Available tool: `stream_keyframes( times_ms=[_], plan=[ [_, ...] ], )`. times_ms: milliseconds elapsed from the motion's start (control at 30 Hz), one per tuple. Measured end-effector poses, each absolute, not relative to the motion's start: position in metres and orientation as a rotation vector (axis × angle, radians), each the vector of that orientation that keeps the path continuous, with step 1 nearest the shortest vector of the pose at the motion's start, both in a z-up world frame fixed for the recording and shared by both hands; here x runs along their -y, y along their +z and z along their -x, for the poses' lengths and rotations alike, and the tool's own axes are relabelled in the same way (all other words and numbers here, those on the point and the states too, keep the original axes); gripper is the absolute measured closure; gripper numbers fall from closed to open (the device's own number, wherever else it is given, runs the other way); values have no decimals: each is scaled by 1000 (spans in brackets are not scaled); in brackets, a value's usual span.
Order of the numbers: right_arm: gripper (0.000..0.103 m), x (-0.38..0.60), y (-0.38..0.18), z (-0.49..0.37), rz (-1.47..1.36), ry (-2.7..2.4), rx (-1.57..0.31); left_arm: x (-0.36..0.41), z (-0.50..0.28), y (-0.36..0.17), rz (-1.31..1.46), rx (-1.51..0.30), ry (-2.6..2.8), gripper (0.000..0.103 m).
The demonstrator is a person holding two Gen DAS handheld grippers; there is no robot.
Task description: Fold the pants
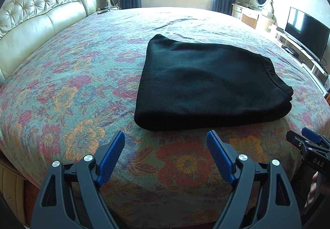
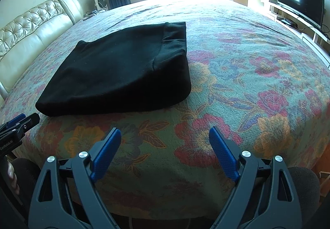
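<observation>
A bedroom, with a floral bedspread (image 1: 61,95) over a wide bed. The black pants (image 1: 206,84) lie folded at 12 o'clock from the left gripper (image 1: 166,153) and at 10 o'clock from the right gripper (image 2: 165,150). Both claws stand wide open and empty. I think the folding is done; it is best to keep the claws off the stack.

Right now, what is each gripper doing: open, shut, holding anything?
Left gripper: open, empty, short of the folded black fabric pants on the floral bedspread.
Right gripper: open, empty, over bare bedspread.
</observation>
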State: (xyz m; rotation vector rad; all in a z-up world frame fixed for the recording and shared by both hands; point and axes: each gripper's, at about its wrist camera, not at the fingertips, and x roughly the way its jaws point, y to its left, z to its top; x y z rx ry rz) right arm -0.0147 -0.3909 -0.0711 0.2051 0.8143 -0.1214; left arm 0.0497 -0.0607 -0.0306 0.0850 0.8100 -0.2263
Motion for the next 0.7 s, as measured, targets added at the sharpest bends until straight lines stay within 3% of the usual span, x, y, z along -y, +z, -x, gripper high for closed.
stream_keyframes(
  times_ms=[167,233,700],
  plan=[
    [16,389,-67,15,-203,-117,-807,59,-49,-26,-76,-795,-233,23],
    [16,388,-66,15,-203,-117,-808,60,-48,-25,-76,-795,-237,15],
    [16,384,-66,15,-202,-102,-818,61,-45,-17,-22,-785,-299,15]
  ],
)
